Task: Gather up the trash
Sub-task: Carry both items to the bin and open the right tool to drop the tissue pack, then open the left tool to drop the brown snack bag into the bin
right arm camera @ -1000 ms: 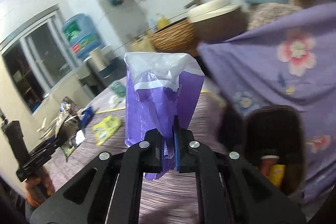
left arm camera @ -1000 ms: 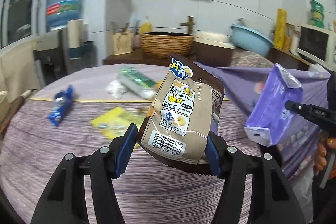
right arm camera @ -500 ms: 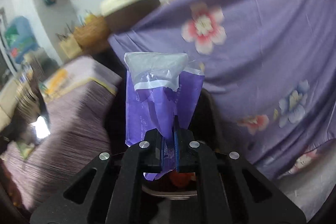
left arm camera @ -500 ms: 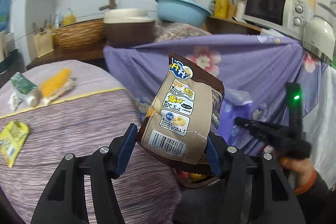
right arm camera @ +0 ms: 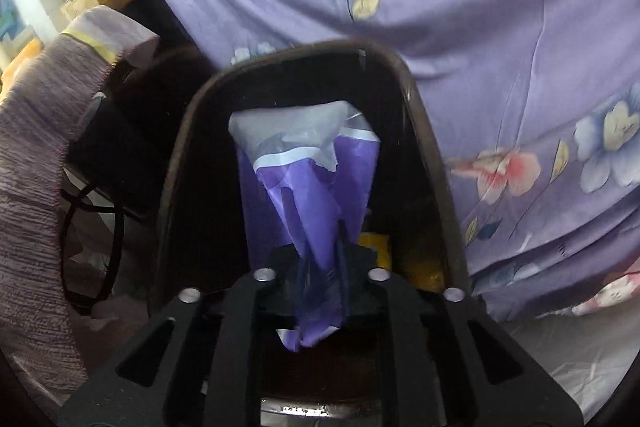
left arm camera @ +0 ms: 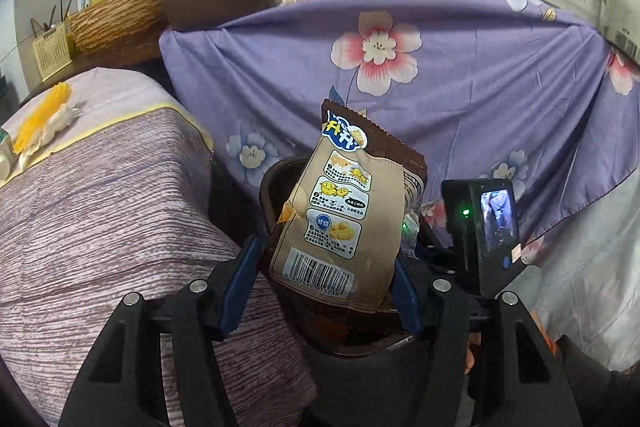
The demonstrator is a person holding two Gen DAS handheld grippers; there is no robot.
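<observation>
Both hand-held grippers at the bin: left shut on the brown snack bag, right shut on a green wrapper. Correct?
One error: the right hand-held gripper is shut on a purple wrapper, not a green one, as the right wrist view shows. The rest stands: the left hand-held gripper is shut on the brown snack bag, both at the bin.

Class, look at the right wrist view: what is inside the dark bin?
Inside the bin hangs the purple wrapper, pinched by the right gripper. Yellow trash lies lower down. The wrapper and gripper hide the rest of the bottom.
</observation>
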